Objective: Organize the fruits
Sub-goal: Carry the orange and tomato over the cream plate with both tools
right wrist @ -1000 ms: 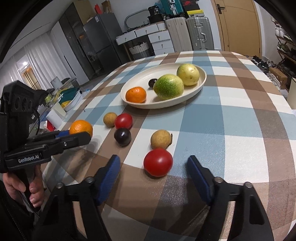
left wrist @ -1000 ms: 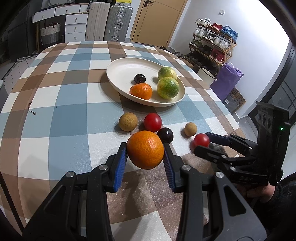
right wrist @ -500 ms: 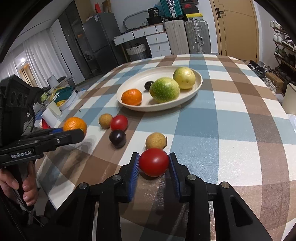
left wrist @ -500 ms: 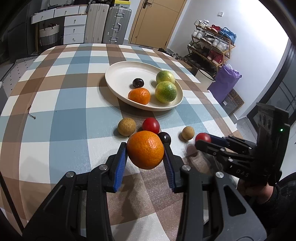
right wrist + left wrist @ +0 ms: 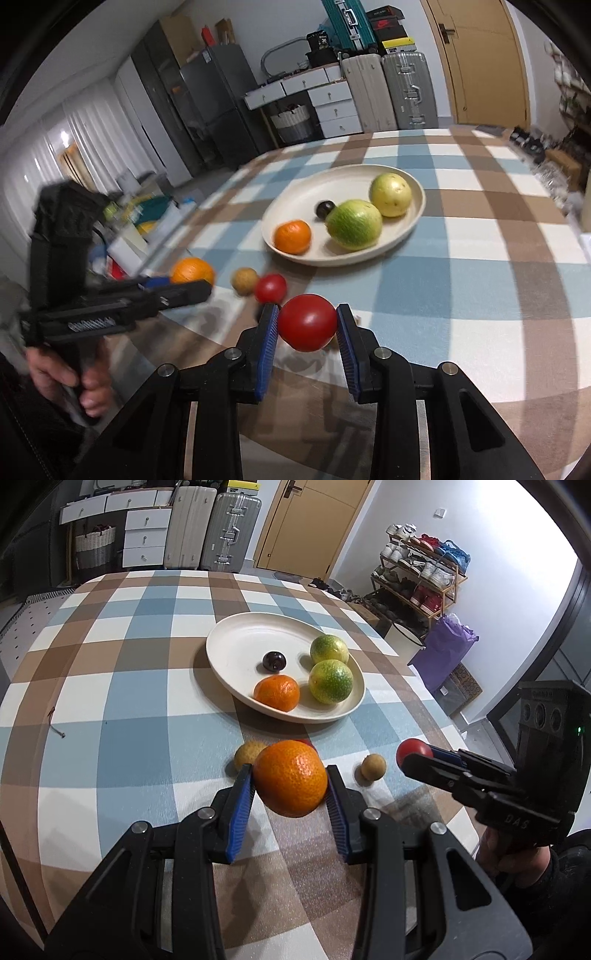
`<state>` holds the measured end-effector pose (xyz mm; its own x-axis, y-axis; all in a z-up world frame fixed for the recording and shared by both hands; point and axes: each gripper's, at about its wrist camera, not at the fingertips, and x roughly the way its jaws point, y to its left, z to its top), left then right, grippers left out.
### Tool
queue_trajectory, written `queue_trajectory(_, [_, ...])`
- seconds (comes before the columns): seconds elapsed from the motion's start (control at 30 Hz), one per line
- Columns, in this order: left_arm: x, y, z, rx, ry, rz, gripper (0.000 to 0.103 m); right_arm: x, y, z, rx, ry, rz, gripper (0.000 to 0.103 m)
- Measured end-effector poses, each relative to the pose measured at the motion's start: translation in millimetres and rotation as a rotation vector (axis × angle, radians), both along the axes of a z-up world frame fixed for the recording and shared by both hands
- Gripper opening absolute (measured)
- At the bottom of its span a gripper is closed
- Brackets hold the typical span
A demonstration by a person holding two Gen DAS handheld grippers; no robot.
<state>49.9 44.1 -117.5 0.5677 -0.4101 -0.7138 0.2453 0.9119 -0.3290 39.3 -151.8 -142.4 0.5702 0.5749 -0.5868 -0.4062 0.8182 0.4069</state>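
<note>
My left gripper (image 5: 290,790) is shut on a large orange (image 5: 290,777) and holds it above the checked table. My right gripper (image 5: 306,325) is shut on a red fruit (image 5: 307,322), also lifted off the table. A cream plate (image 5: 236,653) further back holds a small orange (image 5: 277,693), two green-yellow fruits (image 5: 330,681) and a dark plum (image 5: 274,661). In the right wrist view the plate (image 5: 288,206) lies ahead right, and the left gripper with its orange (image 5: 192,270) is at left.
Loose on the table between grippers and plate: two small tan fruits (image 5: 248,753) (image 5: 373,767) and a second red fruit (image 5: 270,288). The table edge is near on the right. Suitcases, drawers and a shoe rack stand beyond the table.
My right gripper closed on the red fruit and lifted it off the table. My left gripper, still holding the orange, rose and moved forward towards the plate.
</note>
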Motion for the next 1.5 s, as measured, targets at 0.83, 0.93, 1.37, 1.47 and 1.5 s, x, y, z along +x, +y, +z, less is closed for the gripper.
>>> queue_trajectory(0.83, [88,6,20,-0.035,0.028,-0.003,0.035,81,4,23,0.130,0.058,0.024,0.032])
queue_trajectory(0.93, [103,6,22,-0.035,0.032,-0.006,0.035,93,4,22,0.137,0.069,0.019,0.032])
queue_trajectory(1.37, [162,1,7,-0.049,0.086,-0.015,0.035,147,12,21,0.141,0.096,0.026,0.032])
queue_trajectory(1.47, [173,1,3,-0.041,0.094,-0.017,0.035,156,14,20,0.138,0.095,0.026,0.032])
queue_trajectory(1.5, [175,1,1,-0.041,0.097,-0.018,0.035,158,15,19,0.135,0.095,0.026,0.032])
